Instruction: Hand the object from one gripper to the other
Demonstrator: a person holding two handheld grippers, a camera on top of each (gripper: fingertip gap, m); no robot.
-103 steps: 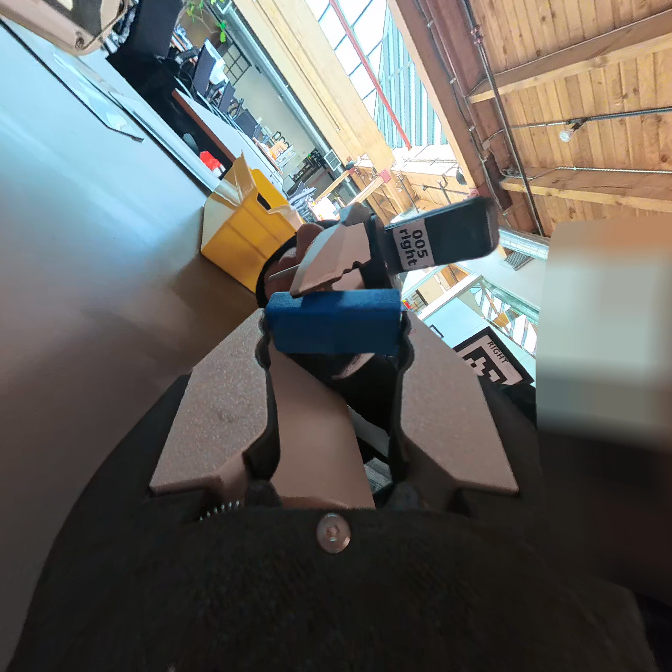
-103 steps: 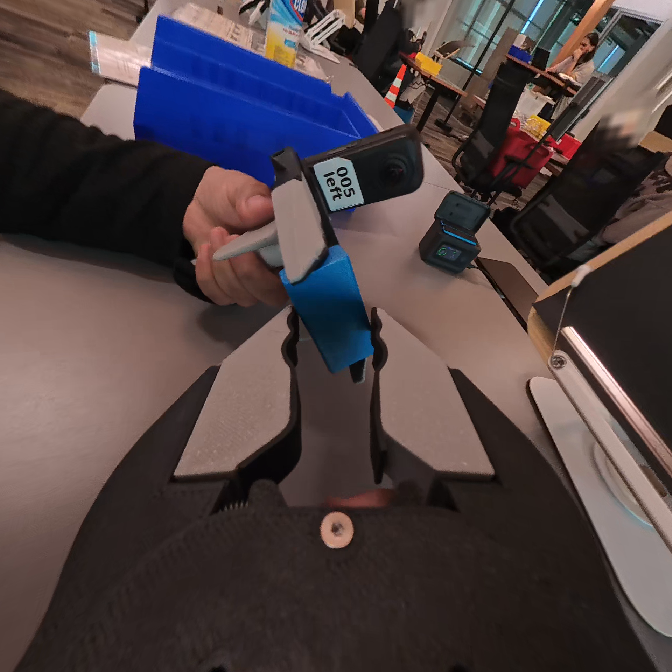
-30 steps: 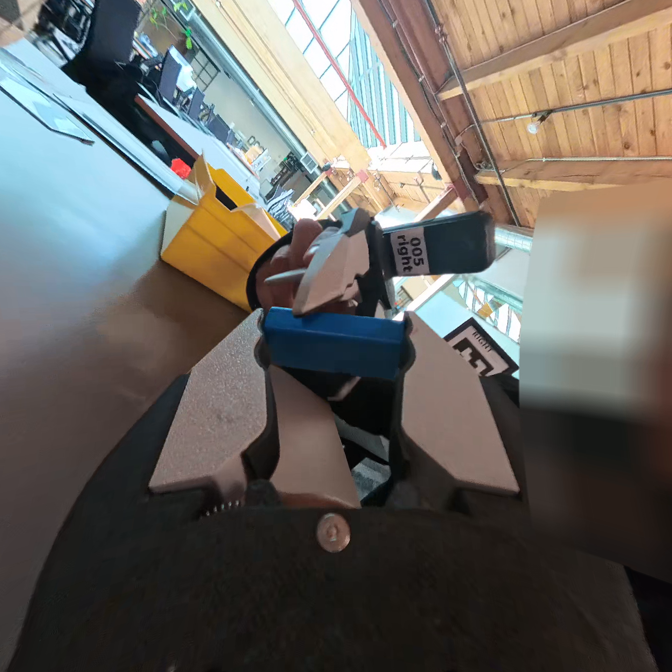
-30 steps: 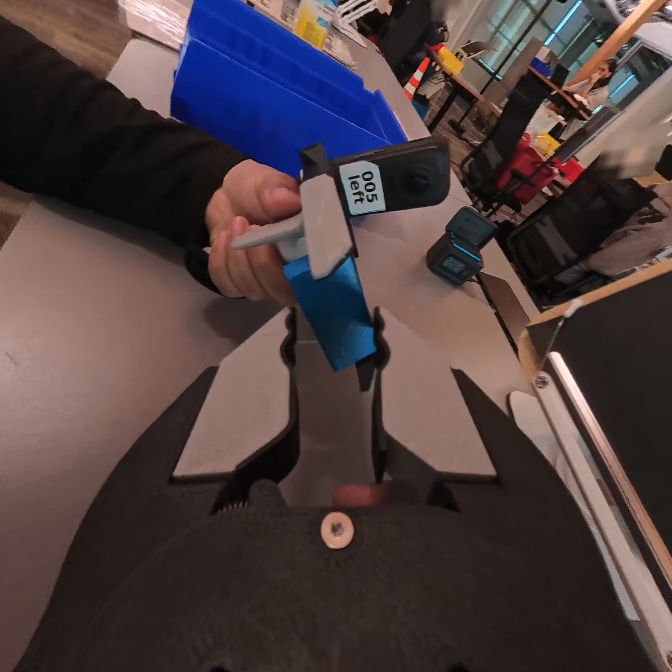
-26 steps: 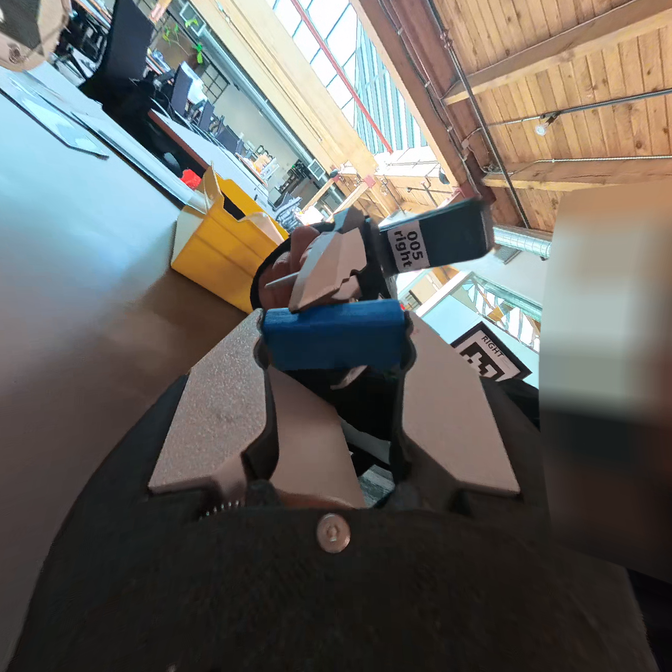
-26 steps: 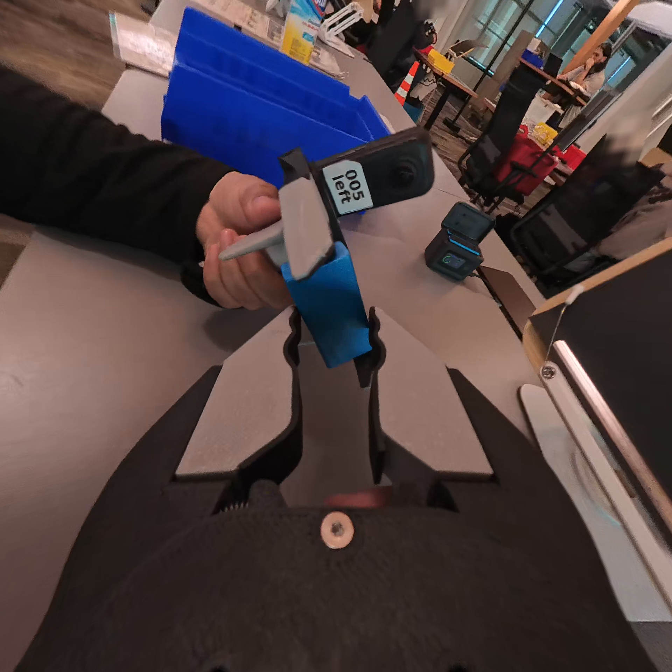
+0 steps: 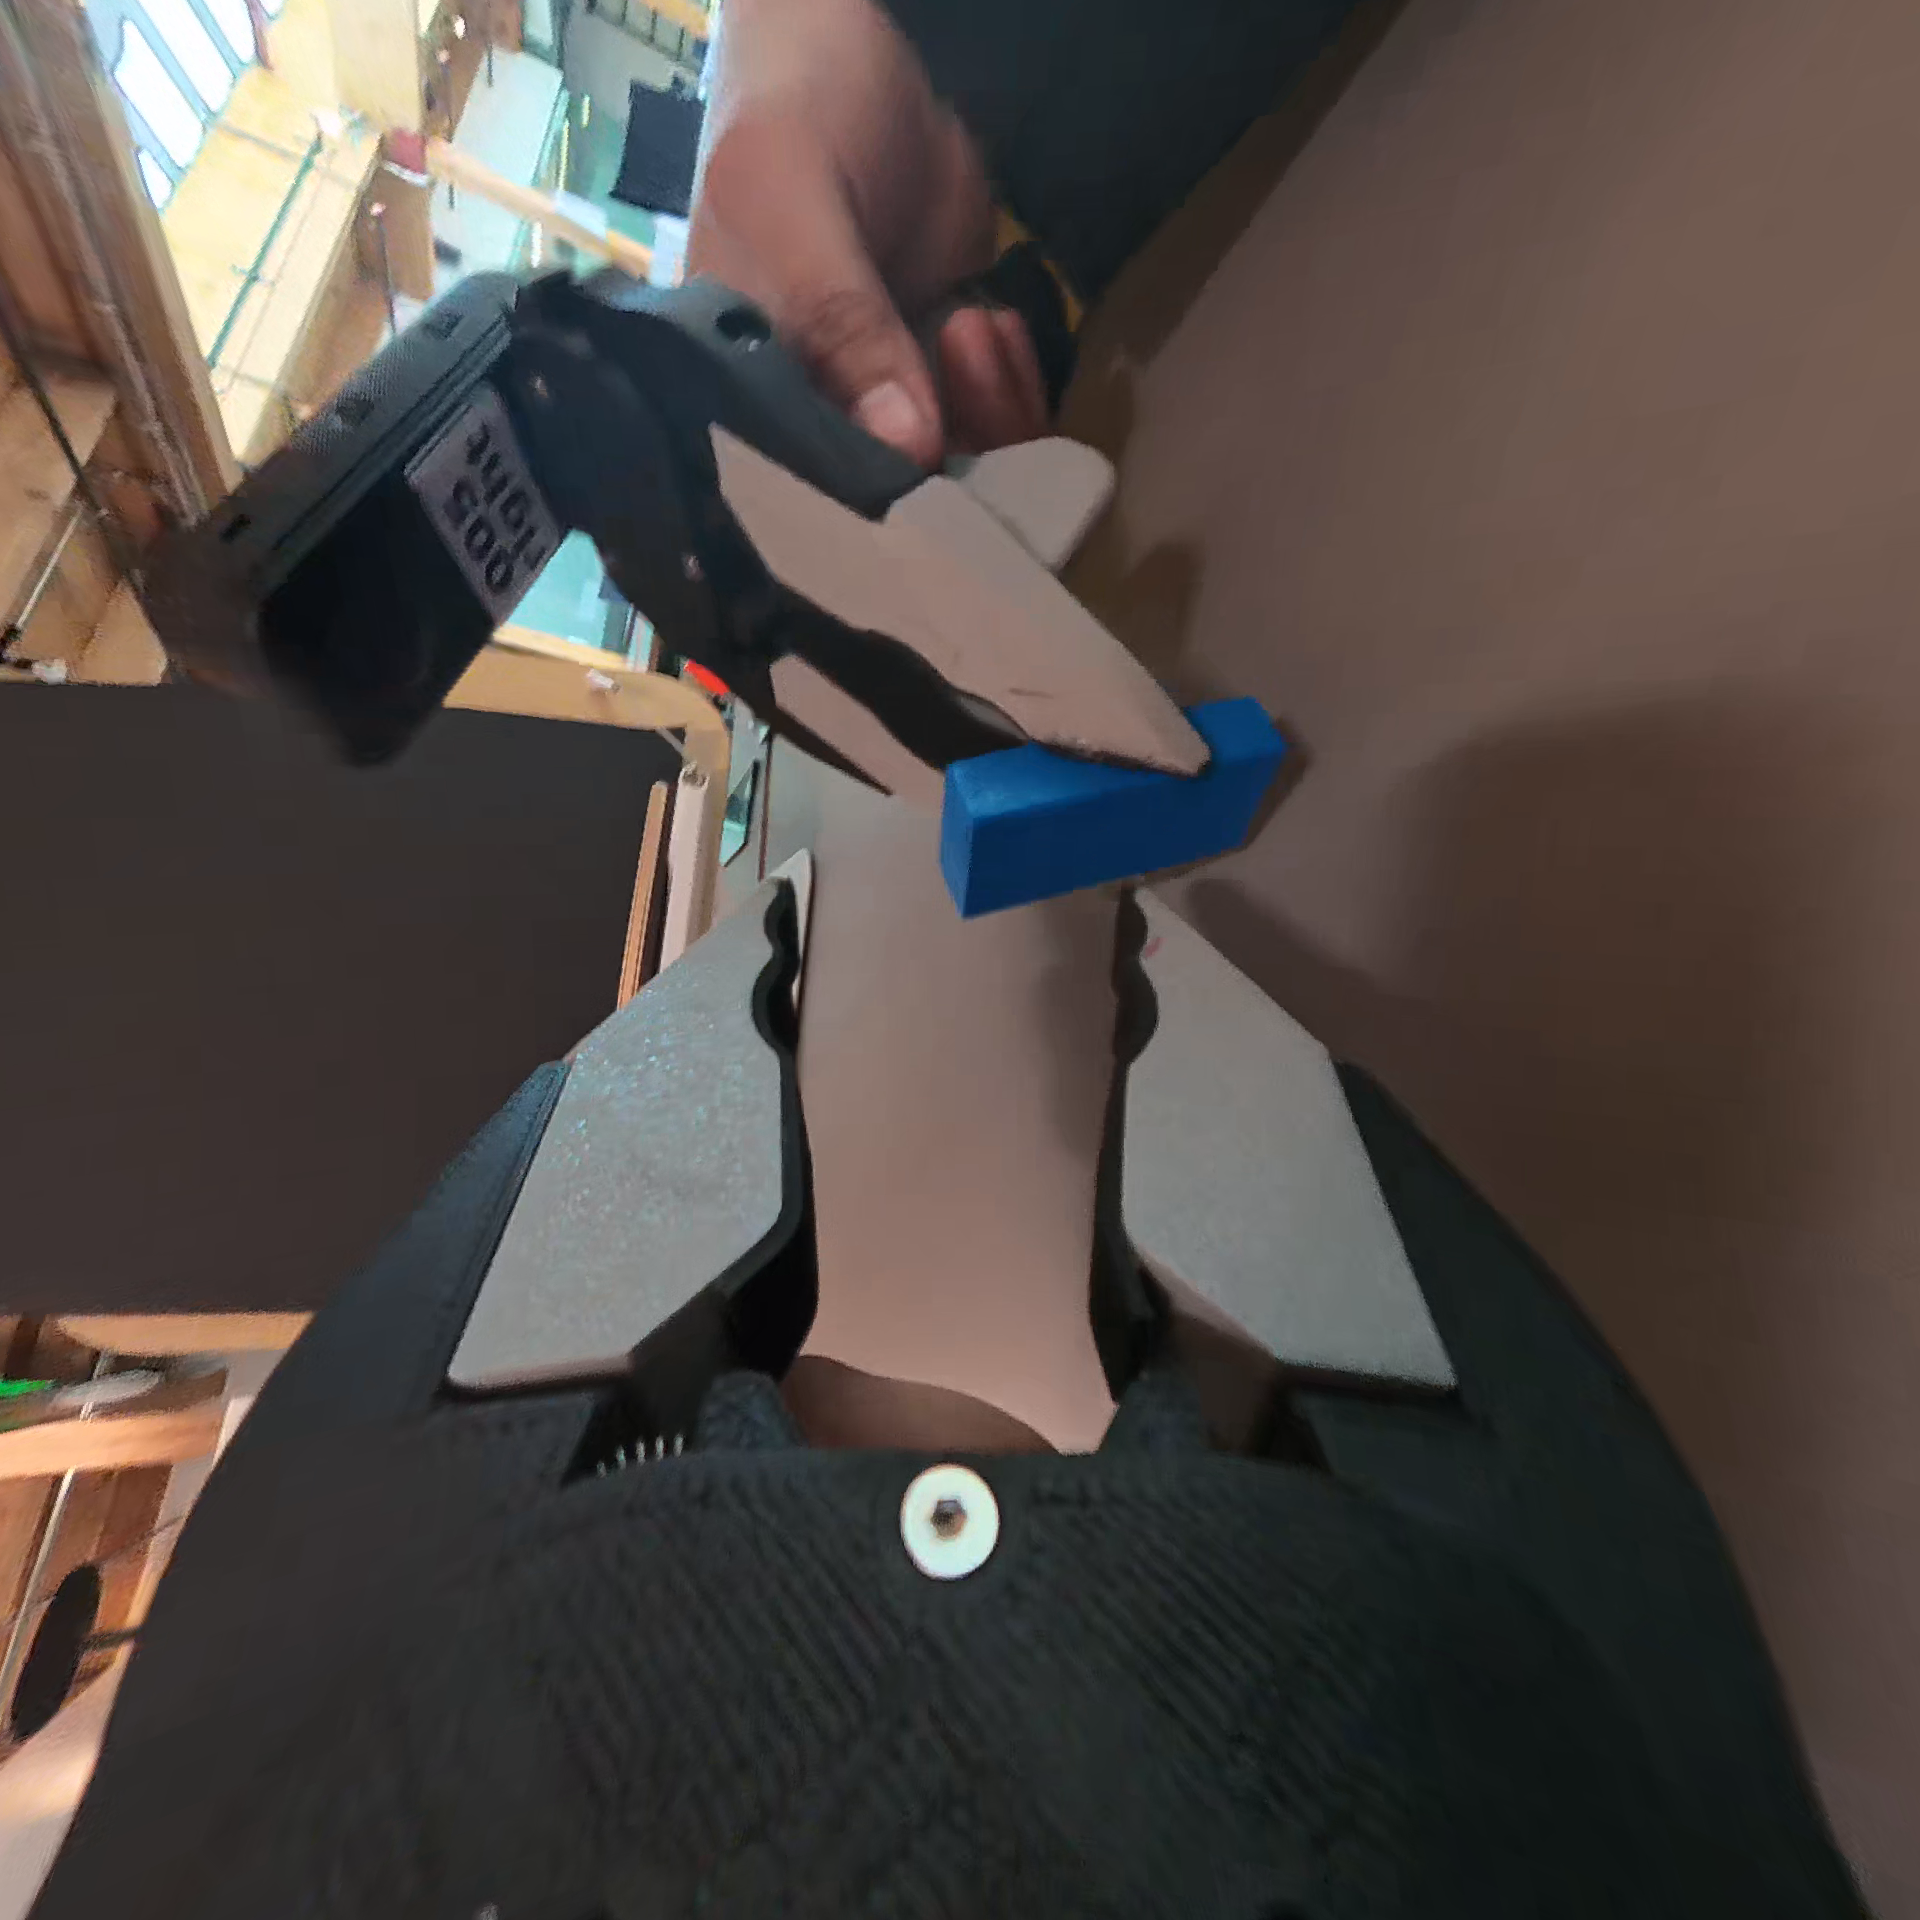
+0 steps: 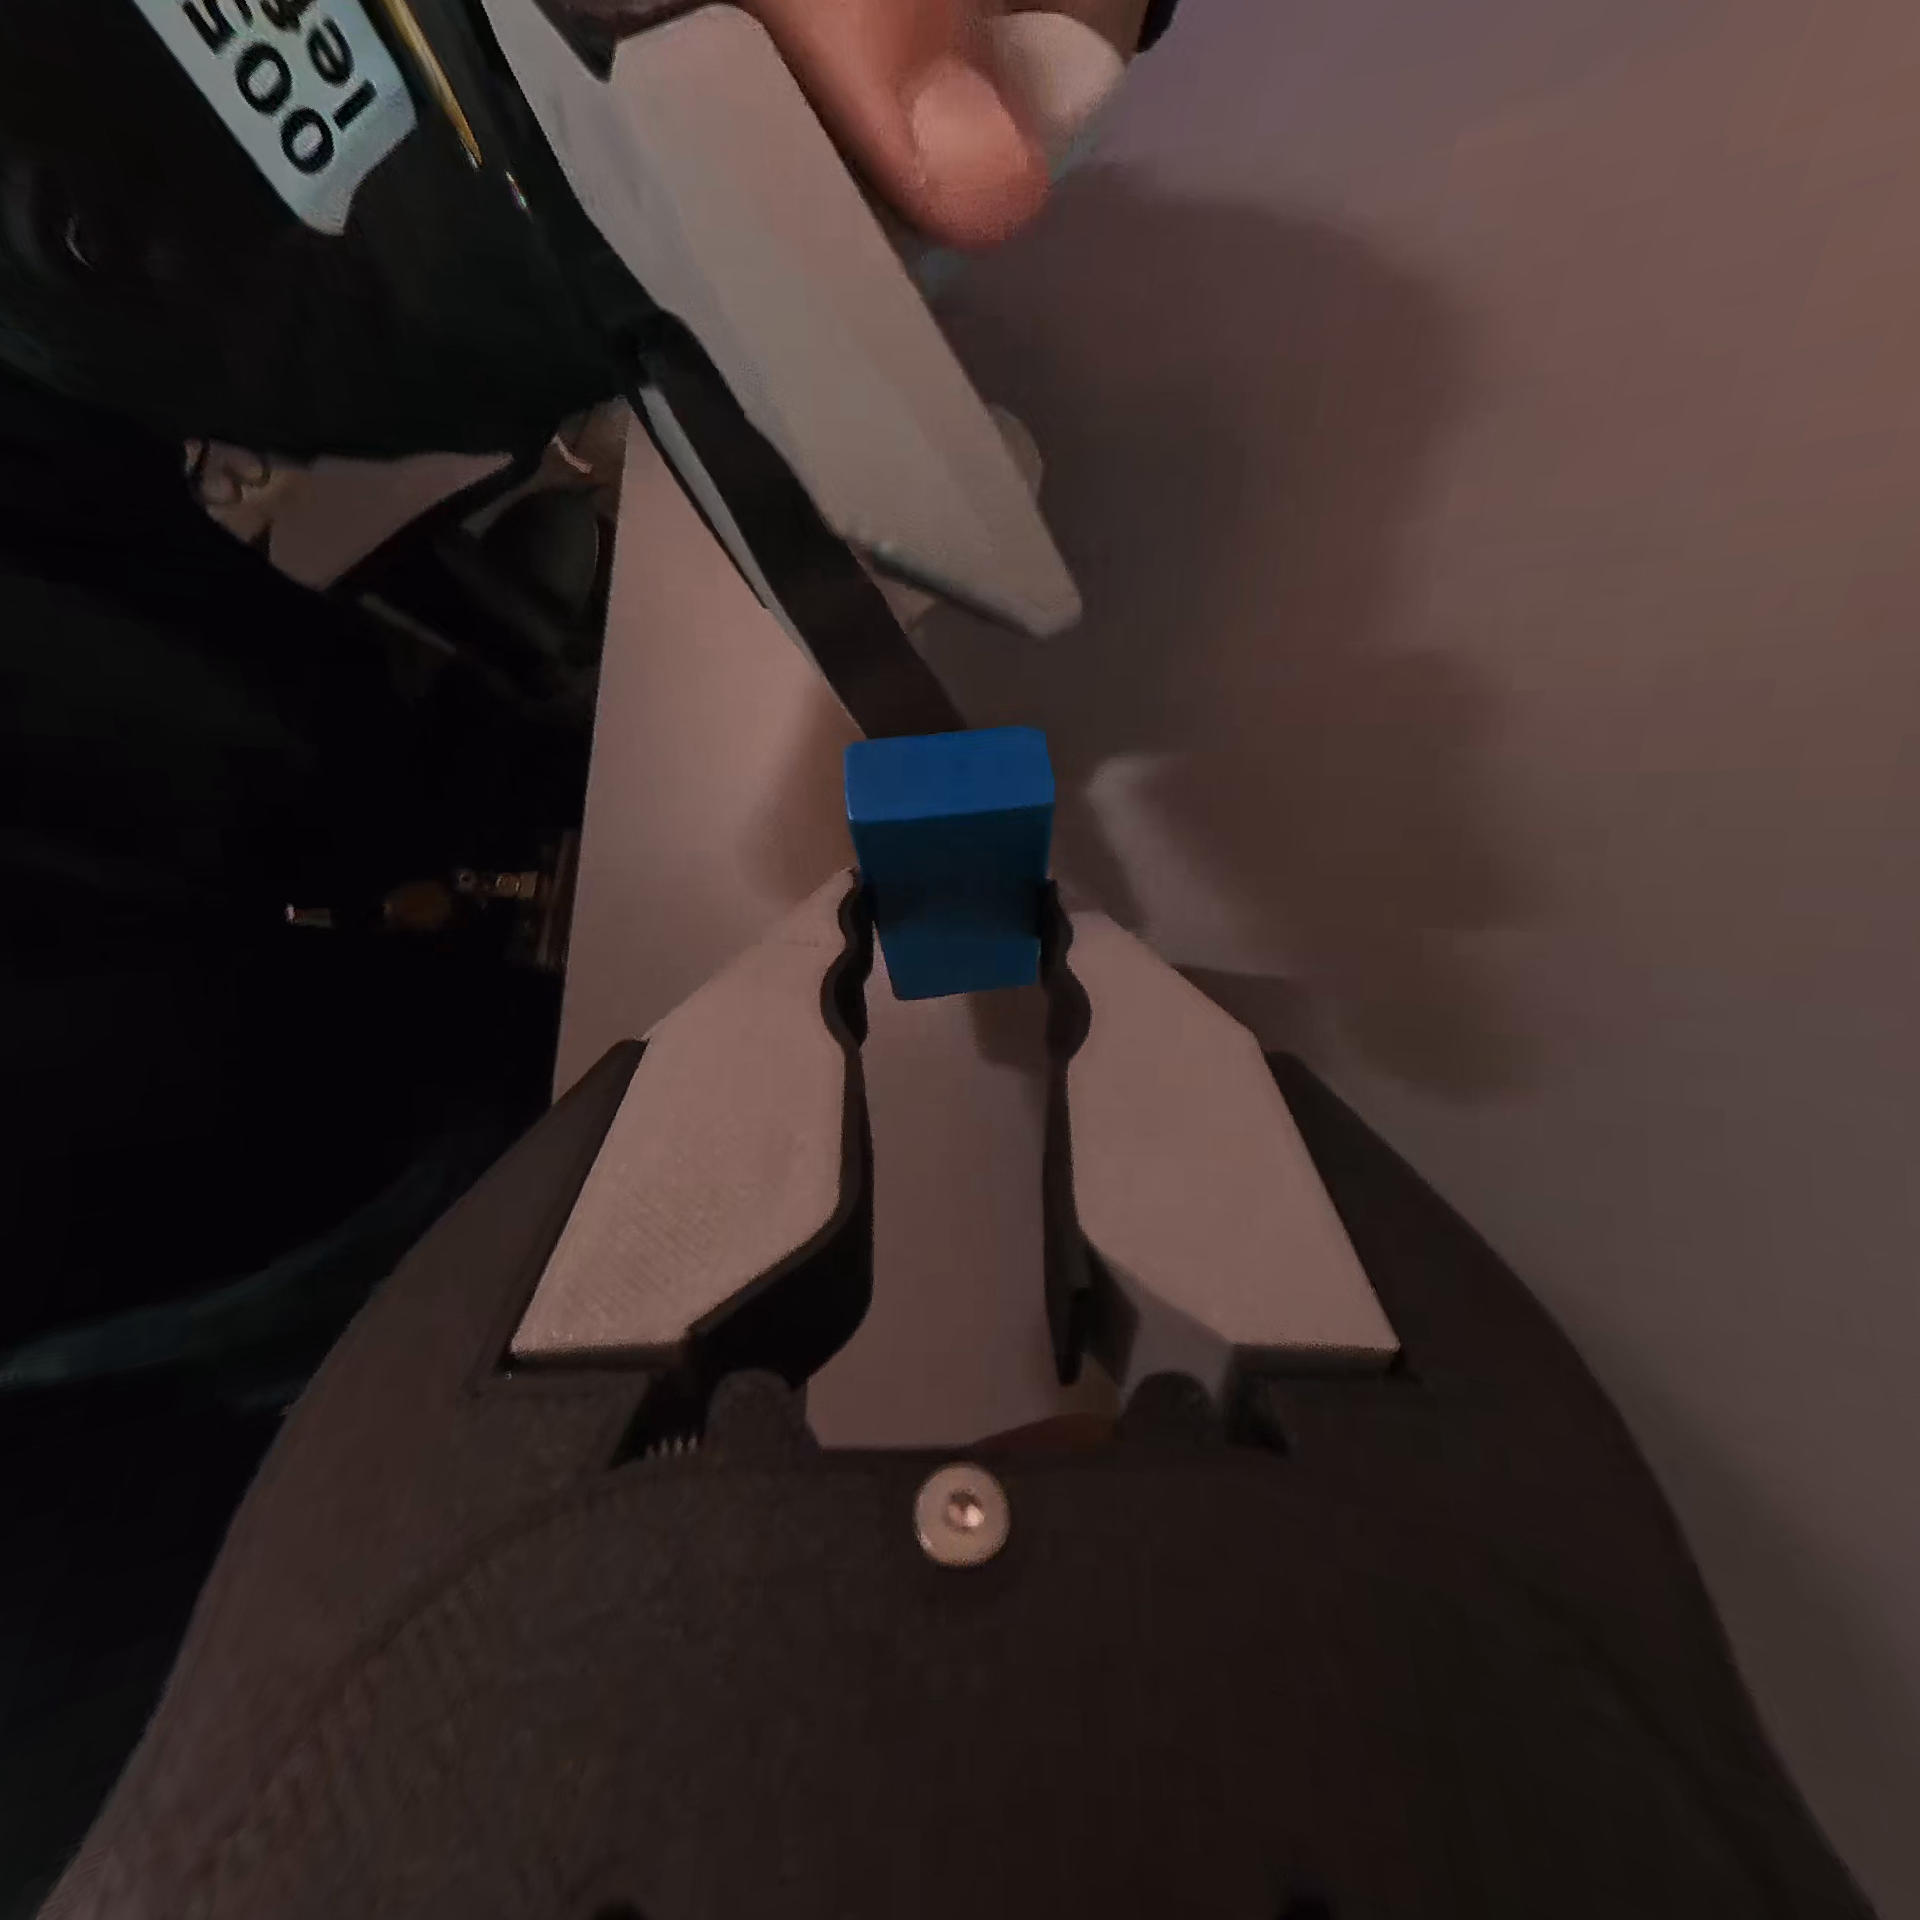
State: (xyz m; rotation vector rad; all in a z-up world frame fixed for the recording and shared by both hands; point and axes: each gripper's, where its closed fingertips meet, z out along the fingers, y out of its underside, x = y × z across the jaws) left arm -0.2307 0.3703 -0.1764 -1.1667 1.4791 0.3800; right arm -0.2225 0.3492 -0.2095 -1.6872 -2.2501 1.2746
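The blue block (image 8: 951, 868) is gripped by the R gripper (image 8: 951, 935), clamped betw. its two fingertips near the tips, w/ most of the block sticking out past them, above the grey table (image 8: 1558, 416). In the left wrist view the same block (image 7: 1107, 821) is seen pinched at the end of the R gripper (image 7: 1091, 764), which is held by a hand (image 7: 842, 208) coming in from the top. The L gripper (image 7: 961, 914) is spread wide, nothing betw. its fingers; the block sits just beyond its tips, apart from them. In the right wrist view the L gripper is seen upper left, one grey finger (image 8: 831, 364) slanting down twd. the block w/o touching it, a thumb (image 8: 956, 135) pressed on its body. A dark panel (image 7: 312, 987) is seen at left, blurred.
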